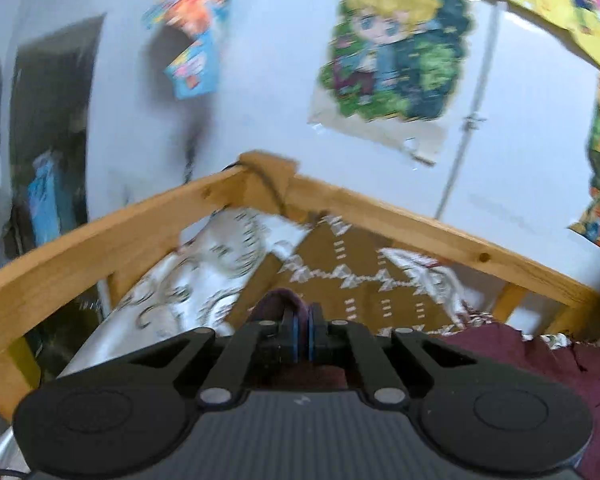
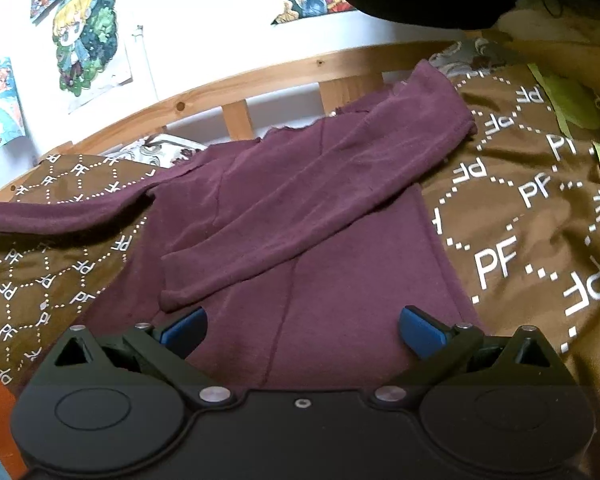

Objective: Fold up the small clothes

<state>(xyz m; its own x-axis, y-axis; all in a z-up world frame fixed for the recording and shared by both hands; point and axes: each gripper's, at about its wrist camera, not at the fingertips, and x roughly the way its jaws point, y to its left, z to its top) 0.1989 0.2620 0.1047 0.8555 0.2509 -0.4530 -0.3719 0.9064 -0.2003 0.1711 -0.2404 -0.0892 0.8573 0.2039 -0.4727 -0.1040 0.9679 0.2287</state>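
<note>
While the left tool pinches a fold of the maroon top between closed pads, the right tool hovers open above it. The top lies on a brown blanket.

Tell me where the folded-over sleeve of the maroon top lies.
In the right wrist view, the maroon sleeve lies diagonally across the top's body, cuff just ahead of the open right gripper, on the brown patterned blanket.

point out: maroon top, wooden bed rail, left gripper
maroon top (image 2: 320,216), right wrist view, on the folded-over sleeve across the body.
wooden bed rail (image 1: 420,220), left wrist view, on the top face of the rail.
left gripper (image 1: 302,332), left wrist view, between the shut blue pads pinching maroon cloth.
</note>
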